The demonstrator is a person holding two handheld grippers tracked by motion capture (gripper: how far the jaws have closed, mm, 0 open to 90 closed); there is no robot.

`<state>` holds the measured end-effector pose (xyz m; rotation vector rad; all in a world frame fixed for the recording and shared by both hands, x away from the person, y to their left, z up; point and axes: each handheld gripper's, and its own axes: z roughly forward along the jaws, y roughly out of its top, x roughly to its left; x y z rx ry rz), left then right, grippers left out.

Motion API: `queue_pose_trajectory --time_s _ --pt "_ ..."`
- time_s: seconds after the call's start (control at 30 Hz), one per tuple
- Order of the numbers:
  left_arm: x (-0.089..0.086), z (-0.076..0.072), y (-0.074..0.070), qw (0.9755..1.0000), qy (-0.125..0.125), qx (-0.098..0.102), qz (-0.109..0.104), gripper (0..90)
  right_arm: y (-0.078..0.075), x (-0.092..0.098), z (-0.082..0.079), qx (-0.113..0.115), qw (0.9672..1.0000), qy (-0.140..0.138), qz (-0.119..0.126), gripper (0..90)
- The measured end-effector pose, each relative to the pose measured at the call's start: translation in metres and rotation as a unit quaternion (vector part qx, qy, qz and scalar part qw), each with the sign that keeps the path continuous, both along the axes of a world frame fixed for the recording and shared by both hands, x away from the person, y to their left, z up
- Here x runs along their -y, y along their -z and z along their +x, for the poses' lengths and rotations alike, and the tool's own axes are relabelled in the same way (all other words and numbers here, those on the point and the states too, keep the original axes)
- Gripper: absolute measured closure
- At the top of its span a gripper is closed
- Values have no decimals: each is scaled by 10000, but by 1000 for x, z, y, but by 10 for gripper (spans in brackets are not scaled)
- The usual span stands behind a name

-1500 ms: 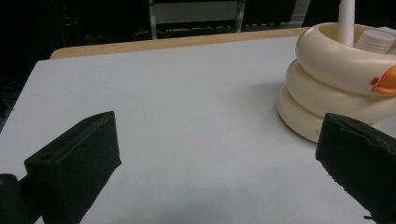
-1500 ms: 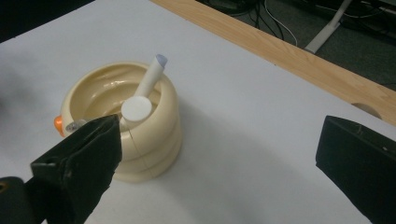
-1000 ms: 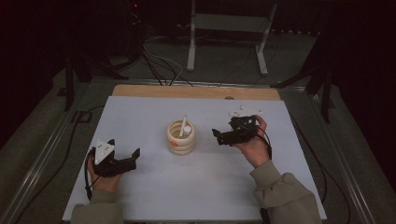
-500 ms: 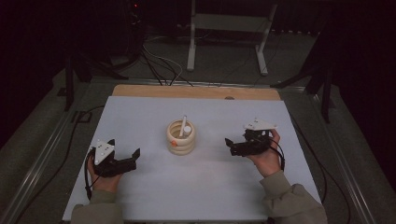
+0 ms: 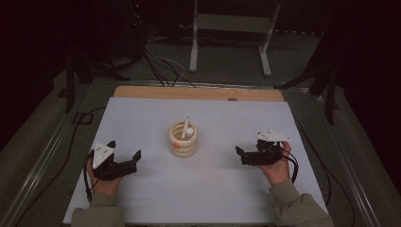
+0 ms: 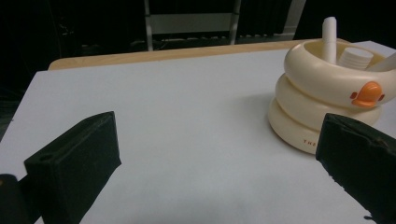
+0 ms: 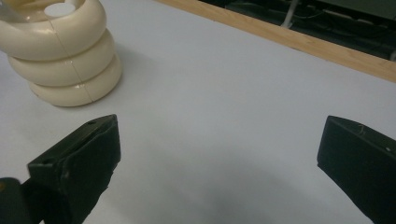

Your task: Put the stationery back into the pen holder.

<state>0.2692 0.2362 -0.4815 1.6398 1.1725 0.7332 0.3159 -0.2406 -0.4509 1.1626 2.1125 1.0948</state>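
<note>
At the middle of the white bench stands a cream ringed holder, three stacked rings with a small orange duck bill on its side. A white stick and a short white cylinder stand up inside it; what else lies in it is hard to make out, and in the right gripper view its top is cut off by the frame edge. The left claw rests low at the near left, jaws spread wide with nothing between them, well apart from the holder. The right claw sits at the near right, held by the person's hand, its jaws also spread and empty; its fingertips are dark and blurred from above. Compared with a second ago, the right claw has drawn back from beside the holder toward the person and come lower, while the left claw has stayed put.
</note>
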Motion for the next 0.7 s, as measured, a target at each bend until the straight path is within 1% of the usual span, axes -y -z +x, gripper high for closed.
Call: queue_pose_trajectory --time_s 0.07,0.13,0.33,0.53,0.6,0.7 --pt "1 -1 -1 10000 11 27 0 3 4 3 -4 -33 10000 -11 6 2" --pt "1 -2 -2 10000 36 48 -3 3 8 7 -7 -14 10000 29 -17 2" --pt "4 -3 -4 9999 85 85 35 3 14 18 -14 45 9998 110 134 2" --pt "3 -4 -5 9999 116 124 13 3 17 25 -19 93 9994 172 269 2" --pt "2 -5 -6 9998 136 140 -6 3 18 28 -21 108 9994 188 259 2" --pt "0 -6 -6 9998 124 177 -45 3 21 33 -25 153 9991 210 332 2"
